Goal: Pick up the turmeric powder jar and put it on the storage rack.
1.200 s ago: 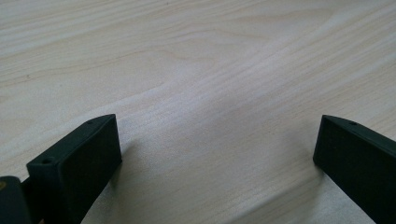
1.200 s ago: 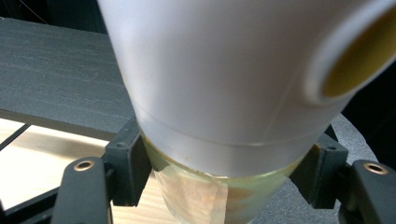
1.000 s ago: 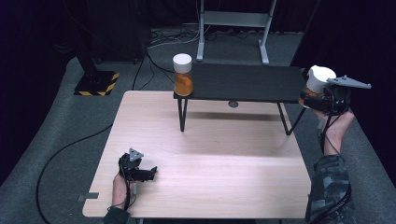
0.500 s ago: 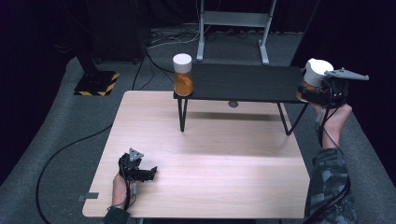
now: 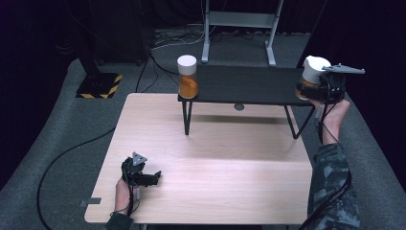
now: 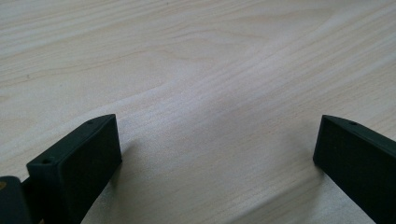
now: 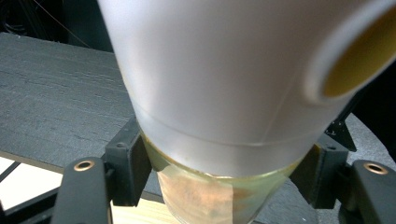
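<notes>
The tabletop [image 5: 215, 163] is pale wood with a fine, wavy grain. The shelf [image 5: 249, 86] standing on it is matt black with black legs. Each jar has a white cap over clear glass with orange contents: one jar [image 5: 187, 76] on the shelf's far-left end, the other jar [image 5: 313, 79] at its right end. Both grippers are black, the left gripper [image 5: 151, 178] and the right gripper [image 5: 306, 91], each topped by a grey plate. The sleeve [image 5: 332, 187] bears a grey-green camouflage pattern. The floor [image 5: 57, 120] is grey carpet, and a base plate [image 5: 99, 85] on it carries yellow-and-black hazard stripes.
</notes>
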